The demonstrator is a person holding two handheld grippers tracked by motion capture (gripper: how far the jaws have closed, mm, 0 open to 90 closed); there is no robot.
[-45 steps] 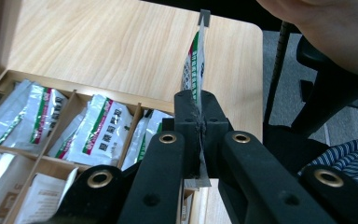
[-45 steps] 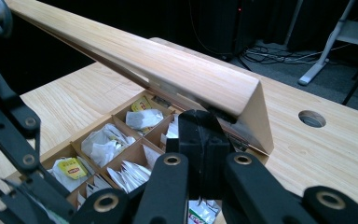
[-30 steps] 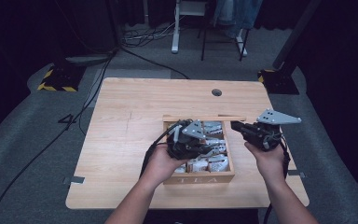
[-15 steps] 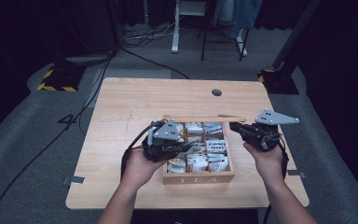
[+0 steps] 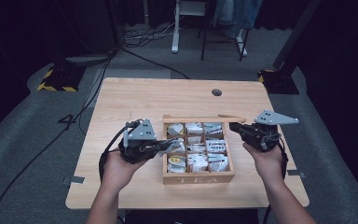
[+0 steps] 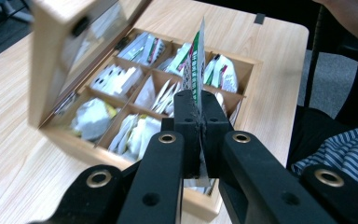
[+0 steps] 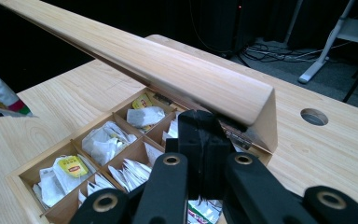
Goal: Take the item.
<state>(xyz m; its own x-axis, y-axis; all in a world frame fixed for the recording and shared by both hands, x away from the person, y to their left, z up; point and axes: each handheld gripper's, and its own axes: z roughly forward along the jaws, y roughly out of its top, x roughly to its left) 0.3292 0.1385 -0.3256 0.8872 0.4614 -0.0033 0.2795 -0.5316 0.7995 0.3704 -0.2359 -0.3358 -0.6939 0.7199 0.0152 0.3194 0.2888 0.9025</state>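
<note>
Tea bag stands on edge between the closed jaws of the left gripper in the left gripper view, at the centre of the frame; its wrapper is white with a green and red edge, and the print on it is too slanted to read. In the high view the same sachet sticks out of the left gripper in the lower middle of the frame, at the left wall of the wooden tea box, above the box's left column of compartments. The box sits low on the table, and its front wall bears the letters "TEA". Nine compartments hold white sachets; a yellow tag with red lettering lies in the front-left one, and in the right gripper view that yellow label sits at lower left, its brand name too small to read for certain.

Right gripper is at the right of the high view, its jaws closed on the right end of the box's lid, which stands raised along the box's far edge. In the right gripper view the lid runs as a long wooden bar from upper left down to the jaw tips at centre. Farther off, the table has a round hole near its far edge, and black cables lie on the grey floor at upper left.
</note>
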